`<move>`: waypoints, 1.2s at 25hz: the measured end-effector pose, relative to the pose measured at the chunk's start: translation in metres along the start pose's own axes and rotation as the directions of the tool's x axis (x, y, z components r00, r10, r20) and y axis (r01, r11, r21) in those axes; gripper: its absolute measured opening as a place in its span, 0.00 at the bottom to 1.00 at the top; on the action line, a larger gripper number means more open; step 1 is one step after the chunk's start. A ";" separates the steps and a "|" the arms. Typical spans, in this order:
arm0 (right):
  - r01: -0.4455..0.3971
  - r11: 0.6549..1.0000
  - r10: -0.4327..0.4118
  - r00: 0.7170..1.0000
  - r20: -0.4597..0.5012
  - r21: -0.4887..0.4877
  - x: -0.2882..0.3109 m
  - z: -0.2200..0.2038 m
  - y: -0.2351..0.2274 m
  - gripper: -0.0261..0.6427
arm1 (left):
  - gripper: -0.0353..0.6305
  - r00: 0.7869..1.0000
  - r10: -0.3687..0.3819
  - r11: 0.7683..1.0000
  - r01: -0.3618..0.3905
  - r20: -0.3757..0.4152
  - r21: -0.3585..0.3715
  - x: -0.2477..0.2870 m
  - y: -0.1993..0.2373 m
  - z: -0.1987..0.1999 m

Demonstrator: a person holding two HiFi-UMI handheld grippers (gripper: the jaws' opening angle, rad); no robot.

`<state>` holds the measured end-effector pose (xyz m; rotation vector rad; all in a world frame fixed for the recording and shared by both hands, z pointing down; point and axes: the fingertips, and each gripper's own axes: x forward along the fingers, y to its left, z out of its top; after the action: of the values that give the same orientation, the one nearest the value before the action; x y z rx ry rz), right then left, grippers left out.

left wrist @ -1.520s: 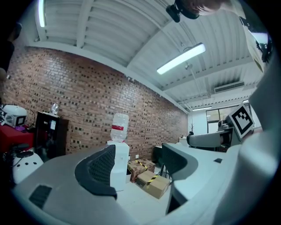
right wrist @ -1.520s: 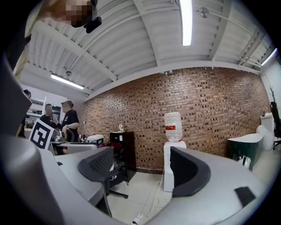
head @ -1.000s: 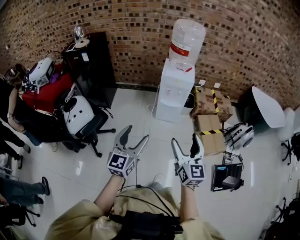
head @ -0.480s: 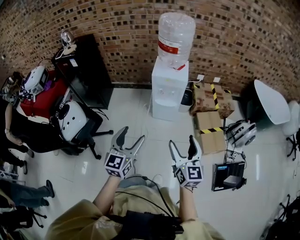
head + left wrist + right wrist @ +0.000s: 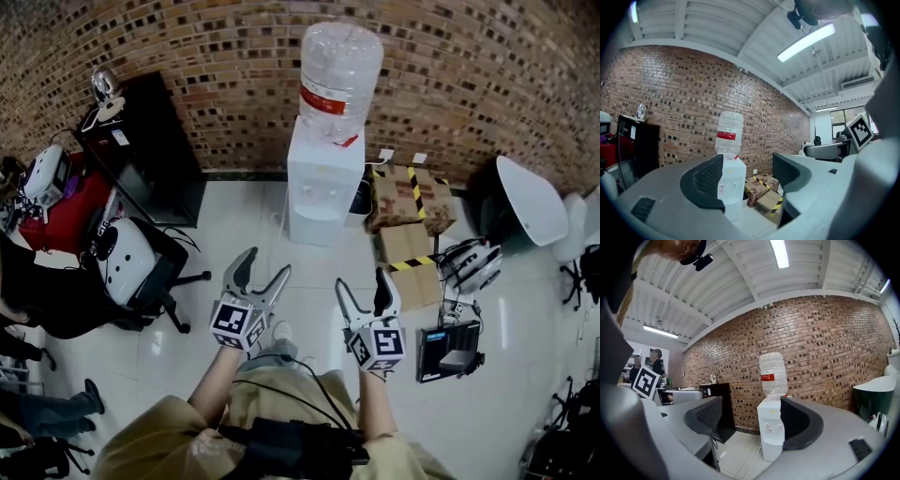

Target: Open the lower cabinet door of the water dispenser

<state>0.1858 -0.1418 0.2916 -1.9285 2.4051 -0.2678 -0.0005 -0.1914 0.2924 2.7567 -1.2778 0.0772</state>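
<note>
White water dispenser (image 5: 323, 183) now nearer

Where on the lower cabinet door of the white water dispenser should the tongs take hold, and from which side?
Probably a vertical edge of the lower cabinet door, below the taps, coming from the front: the water dispenser backs onto the brick wall, its front facing outward. No handle or hinge shows from here, so which edge is unclear.

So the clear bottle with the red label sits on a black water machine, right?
No, the boxy plastic water machine is white, not black. The clear plastic bottle with the red label does sit on it. The head view shows this.
</note>
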 end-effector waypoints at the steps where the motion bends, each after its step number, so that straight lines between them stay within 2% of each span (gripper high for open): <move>1: 0.004 1.000 -0.004 1.000 0.006 -0.005 0.010 0.004 -0.001 0.64 | 0.54 1.000 -0.007 1.000 0.007 0.008 0.008 0.007 0.006 0.003; 8: 0.002 0.997 0.000 1.000 0.025 -0.074 0.077 0.030 0.008 0.64 | 0.54 0.998 -0.039 0.999 0.037 0.054 0.031 0.049 0.051 0.025; 13: 0.011 0.997 -0.012 1.000 -0.012 -0.078 0.098 0.016 0.007 0.64 | 0.54 0.998 -0.037 0.999 0.036 0.055 0.010 0.071 0.074 0.014; 23: 0.024 0.998 -0.027 0.998 -0.049 -0.050 0.124 0.012 -0.044 0.64 | 0.54 1.000 -0.027 1.000 0.027 0.011 -0.001 0.114 0.068 0.005; 30: -0.013 0.999 0.008 0.995 -0.099 -0.052 0.143 -0.009 -0.081 0.64 | 0.54 1.000 0.006 1.000 -0.006 -0.012 -0.002 0.148 0.062 -0.009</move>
<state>0.2311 -0.2971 0.3237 -1.9689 2.5075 -0.3104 0.0484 -0.3424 0.3194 2.7471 -1.2825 0.0928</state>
